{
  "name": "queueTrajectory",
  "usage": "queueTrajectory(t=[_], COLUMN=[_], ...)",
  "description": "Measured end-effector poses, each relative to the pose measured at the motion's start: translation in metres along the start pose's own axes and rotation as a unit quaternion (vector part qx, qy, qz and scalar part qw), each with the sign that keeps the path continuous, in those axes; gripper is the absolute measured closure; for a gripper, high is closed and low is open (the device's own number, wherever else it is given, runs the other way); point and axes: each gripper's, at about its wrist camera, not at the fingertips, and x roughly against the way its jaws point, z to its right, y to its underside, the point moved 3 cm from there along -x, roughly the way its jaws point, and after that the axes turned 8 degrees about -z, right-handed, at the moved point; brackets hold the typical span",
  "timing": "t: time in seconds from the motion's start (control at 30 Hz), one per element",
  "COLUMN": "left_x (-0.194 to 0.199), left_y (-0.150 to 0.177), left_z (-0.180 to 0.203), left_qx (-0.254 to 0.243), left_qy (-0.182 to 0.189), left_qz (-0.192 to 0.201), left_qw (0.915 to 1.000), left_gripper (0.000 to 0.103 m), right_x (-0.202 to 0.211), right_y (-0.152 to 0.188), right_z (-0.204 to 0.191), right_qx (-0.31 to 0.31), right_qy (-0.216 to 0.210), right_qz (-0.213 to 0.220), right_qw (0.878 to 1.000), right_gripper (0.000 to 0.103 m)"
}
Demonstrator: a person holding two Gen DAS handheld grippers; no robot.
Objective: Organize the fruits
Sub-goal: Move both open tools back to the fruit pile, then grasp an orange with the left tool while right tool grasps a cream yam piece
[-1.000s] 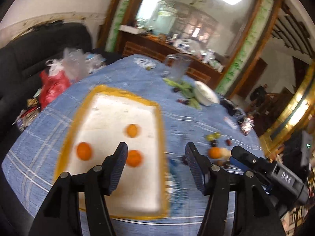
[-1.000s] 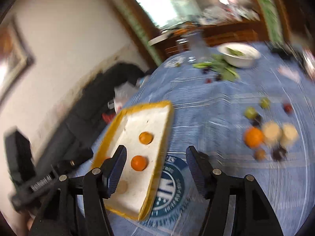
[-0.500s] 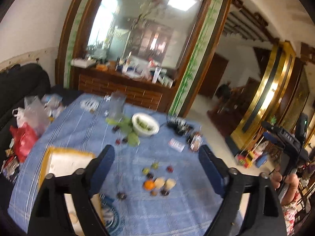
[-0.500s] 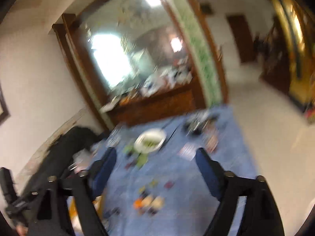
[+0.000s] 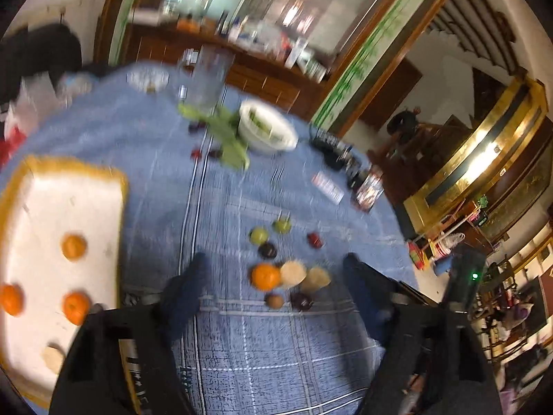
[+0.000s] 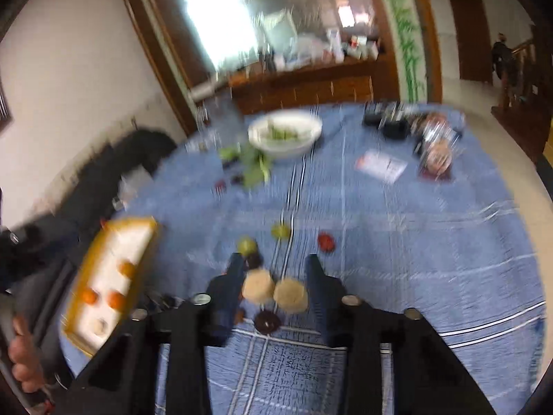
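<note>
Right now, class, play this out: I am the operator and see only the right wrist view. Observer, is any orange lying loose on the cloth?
Observer: Yes. The left wrist view shows one orange on the cloth, against a pale round fruit. A finger of the right gripper hides it from you.
Operator: Is the left gripper holding anything?
Observer: No. The left gripper is open, with nothing between its fingers.

I note both grippers: left gripper (image 5: 276, 283) and right gripper (image 6: 274, 282) black-bodied, dark blue fingers (image 6: 232, 290), silver round screws; bare skin.
</note>
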Motion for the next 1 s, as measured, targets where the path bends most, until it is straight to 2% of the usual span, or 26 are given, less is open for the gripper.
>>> queueTrajectory(t=[0.03, 0.07, 0.13, 0.27, 0.37, 0.53, 0.6, 0.77, 0.87, 0.9, 1.0], left_x=[-0.01, -0.021, -0.042, -0.069, -0.092, -0.12, -0.127, -0.138, -0.142, -0.141, -0.141], left_y=[0.002, 0.003, 0.004, 0.003, 0.003, 0.008, 0.01, 0.016, 0.018, 0.019, 0.02], left_z=[-0.004, -0.009, -0.013, -0.007, 0.0, -0.002, -0.003, 0.001, 0.003, 0.003, 0.003], left_qx=[0.005, 0.01, 0.013, -0.003, -0.02, -0.012, -0.015, -0.04, -0.053, -0.058, -0.067], left_qy=[0.002, 0.001, 0.001, 0.003, 0.01, 0.037, 0.036, 0.022, 0.02, 0.015, 0.009], left_qz=[-0.012, -0.024, -0.043, -0.054, -0.061, -0.083, -0.088, -0.093, -0.094, -0.091, -0.085], left_qw=[0.9999, 0.9997, 0.999, 0.9985, 0.9979, 0.9958, 0.9954, 0.9946, 0.9939, 0.9941, 0.9941], left_gripper=[0.047, 0.05, 0.05, 0.05, 0.05, 0.05, 0.05, 0.05, 0.053, 0.055, 0.057], right_x=[-0.005, -0.016, -0.031, -0.041, -0.047, -0.053, -0.054, -0.055, -0.055, -0.053, -0.047], right_y=[0.006, 0.008, 0.011, 0.015, 0.017, 0.019, 0.022, 0.023, 0.025, 0.026, 0.028], right_z=[0.004, 0.007, 0.015, 0.027, 0.031, 0.024, 0.021, 0.023, 0.028, 0.03, 0.038], right_qx=[0.0, -0.001, -0.01, -0.016, -0.028, -0.019, -0.015, -0.024, -0.041, -0.048, -0.066], right_qy=[0.002, 0.002, -0.008, -0.009, -0.029, -0.04, -0.031, -0.036, -0.06, -0.069, -0.063], right_qz=[-0.006, -0.014, -0.03, -0.044, -0.047, -0.055, -0.056, -0.056, -0.068, -0.068, -0.062], right_qw=[1.0, 1.0, 0.999, 0.999, 0.998, 0.997, 0.998, 0.998, 0.995, 0.994, 0.994], right_gripper=[0.066, 0.066, 0.066, 0.067, 0.066, 0.063, 0.056, 0.054, 0.054, 0.058, 0.059])
